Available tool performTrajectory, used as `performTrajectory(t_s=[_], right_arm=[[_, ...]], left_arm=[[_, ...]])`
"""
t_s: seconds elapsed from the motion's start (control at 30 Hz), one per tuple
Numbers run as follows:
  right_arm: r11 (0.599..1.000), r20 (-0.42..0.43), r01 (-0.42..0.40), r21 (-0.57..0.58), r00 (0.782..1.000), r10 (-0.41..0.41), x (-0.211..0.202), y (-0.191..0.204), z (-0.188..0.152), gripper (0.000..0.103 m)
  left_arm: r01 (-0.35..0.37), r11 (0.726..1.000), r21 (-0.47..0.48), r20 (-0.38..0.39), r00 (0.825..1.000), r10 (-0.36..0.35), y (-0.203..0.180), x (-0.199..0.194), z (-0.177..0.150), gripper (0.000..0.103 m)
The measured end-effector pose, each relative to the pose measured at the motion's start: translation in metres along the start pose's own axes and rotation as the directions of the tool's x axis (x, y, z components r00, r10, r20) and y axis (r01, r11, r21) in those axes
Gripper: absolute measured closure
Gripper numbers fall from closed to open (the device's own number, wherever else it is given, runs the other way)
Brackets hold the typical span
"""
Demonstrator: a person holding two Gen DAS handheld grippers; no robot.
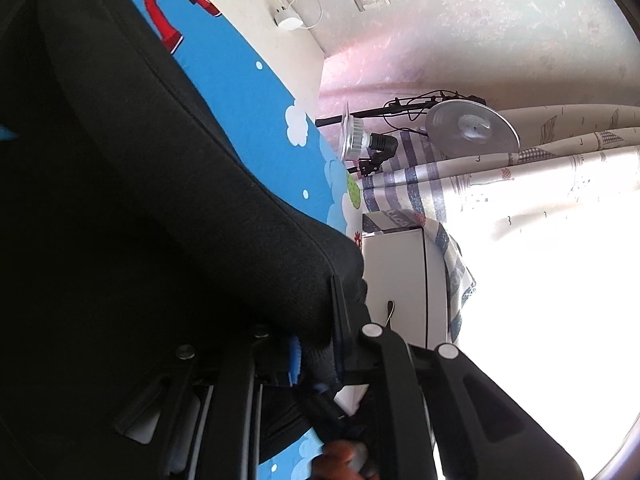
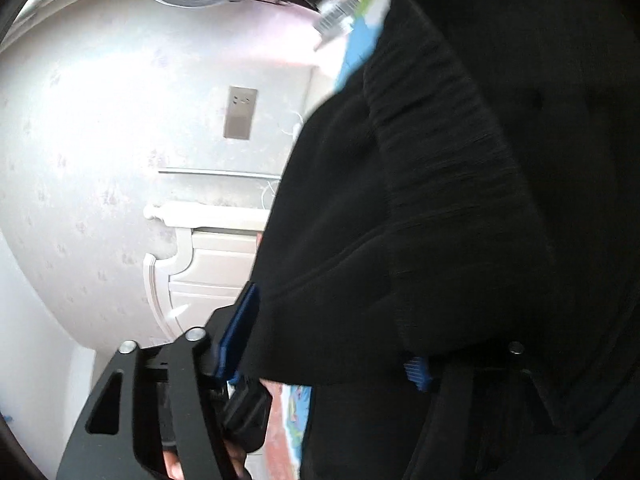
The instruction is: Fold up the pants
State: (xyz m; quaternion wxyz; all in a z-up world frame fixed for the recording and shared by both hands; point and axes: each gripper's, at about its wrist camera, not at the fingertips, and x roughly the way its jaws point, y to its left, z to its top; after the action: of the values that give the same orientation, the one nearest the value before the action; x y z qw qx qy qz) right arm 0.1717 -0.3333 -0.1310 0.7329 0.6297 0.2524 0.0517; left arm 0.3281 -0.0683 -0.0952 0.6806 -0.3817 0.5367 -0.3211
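Black pants (image 1: 140,208) fill the left of the left wrist view, lifted above a blue cartoon-print sheet (image 1: 244,92). My left gripper (image 1: 316,344) is shut on a fold of the black cloth, which bunches between its blue-padded fingers. In the right wrist view the same pants (image 2: 460,200) hang across the right half, their ribbed waistband (image 2: 440,140) showing. My right gripper (image 2: 332,344) is shut on the cloth, with the fabric draped over its fingers (image 2: 240,324). Both views are tilted sideways.
A white nightstand (image 1: 400,280) stands beside the bed. Two round lamps on stands (image 1: 472,126) and a striped curtain (image 1: 540,168) lie beyond it. A wall socket (image 2: 240,112) and white headboard (image 2: 208,248) show on the right wrist side. A hand (image 1: 340,460) holds the handle.
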Motion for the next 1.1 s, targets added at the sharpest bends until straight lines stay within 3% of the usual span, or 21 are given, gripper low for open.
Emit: performTrajectory(t_s=[0.07,0.17,0.23,0.3,0.33,0.37,0.4,0.5,0.57,0.63,0.67,0.7,0.93,1.03,1.07,1.1], right_arm=[[0.996,-0.023,0.045,-0.081,0.999,-0.047,-0.003,0.01,0.007,0.072],[0.981,-0.047,0.059,-0.185,0.996,-0.069,-0.019,0.024,0.007,0.084],[0.958,-0.054,0.103,-0.266,0.991,-0.121,-0.03,0.037,0.004,0.087],[0.948,-0.066,0.112,-0.299,0.988,-0.137,-0.039,0.039,0.0,0.088],[0.939,-0.066,0.12,-0.321,0.987,-0.149,-0.045,0.04,-0.003,0.088],[0.935,-0.066,0.124,-0.333,0.986,-0.154,-0.053,0.036,-0.002,0.088],[0.931,-0.075,0.124,-0.344,0.984,-0.159,-0.054,0.038,0.001,0.088],[0.927,-0.096,0.122,-0.354,0.982,-0.165,-0.056,0.036,0.002,0.088],[0.93,-0.104,0.12,-0.347,0.981,-0.165,-0.058,0.031,0.003,0.088],[0.929,-0.107,0.115,-0.351,0.981,-0.162,-0.06,0.034,0.002,0.088],[0.928,-0.107,0.112,-0.356,0.981,-0.159,-0.062,0.036,0.001,0.088],[0.927,-0.11,0.108,-0.359,0.982,-0.157,-0.061,0.038,0.004,0.088],[0.92,-0.127,0.12,-0.374,0.976,-0.179,-0.064,0.046,0.006,0.088],[0.915,-0.134,0.135,-0.381,0.971,-0.199,-0.062,0.047,0.009,0.088],[0.912,-0.136,0.141,-0.386,0.969,-0.207,-0.061,0.047,0.01,0.088],[0.906,-0.14,0.151,-0.396,0.965,-0.222,-0.06,0.047,0.011,0.088]], left_arm=[[0.001,1.0,-0.008,0.019,1.0,-0.001,0.003,-0.004,-0.008,0.092],[0.006,1.0,-0.013,0.037,0.999,-0.005,0.008,-0.015,-0.029,0.092],[0.004,1.0,0.004,0.036,0.999,-0.004,0.008,-0.019,-0.043,0.091],[0.017,1.0,0.014,0.021,1.0,-0.017,0.015,-0.027,-0.059,0.079],[0.013,1.0,0.011,0.02,1.0,-0.013,0.021,-0.032,-0.063,0.062],[0.001,1.0,0.008,0.052,0.999,-0.002,0.03,-0.047,-0.066,0.052],[-0.007,1.0,0.014,0.095,0.995,0.006,0.038,-0.064,-0.064,0.051],[-0.091,0.996,-0.015,0.254,0.963,0.092,0.071,-0.131,-0.036,0.051],[-0.139,0.982,-0.13,0.379,0.908,0.178,0.11,-0.183,0.001,0.051],[-0.177,0.962,-0.208,0.456,0.853,0.256,0.142,-0.219,0.035,0.052],[-0.196,0.946,-0.257,0.493,0.815,0.303,0.161,-0.24,0.056,0.052],[-0.197,0.937,-0.287,0.516,0.792,0.325,0.174,-0.255,0.073,0.052],[-0.285,0.905,-0.316,0.503,0.759,0.415,0.202,-0.267,0.181,0.054],[-0.312,0.883,-0.35,0.457,0.766,0.452,0.215,-0.256,0.215,0.054],[-0.307,0.883,-0.356,0.439,0.779,0.448,0.221,-0.25,0.226,0.057],[-0.329,0.874,-0.356,0.419,0.78,0.465,0.225,-0.245,0.234,0.064]])
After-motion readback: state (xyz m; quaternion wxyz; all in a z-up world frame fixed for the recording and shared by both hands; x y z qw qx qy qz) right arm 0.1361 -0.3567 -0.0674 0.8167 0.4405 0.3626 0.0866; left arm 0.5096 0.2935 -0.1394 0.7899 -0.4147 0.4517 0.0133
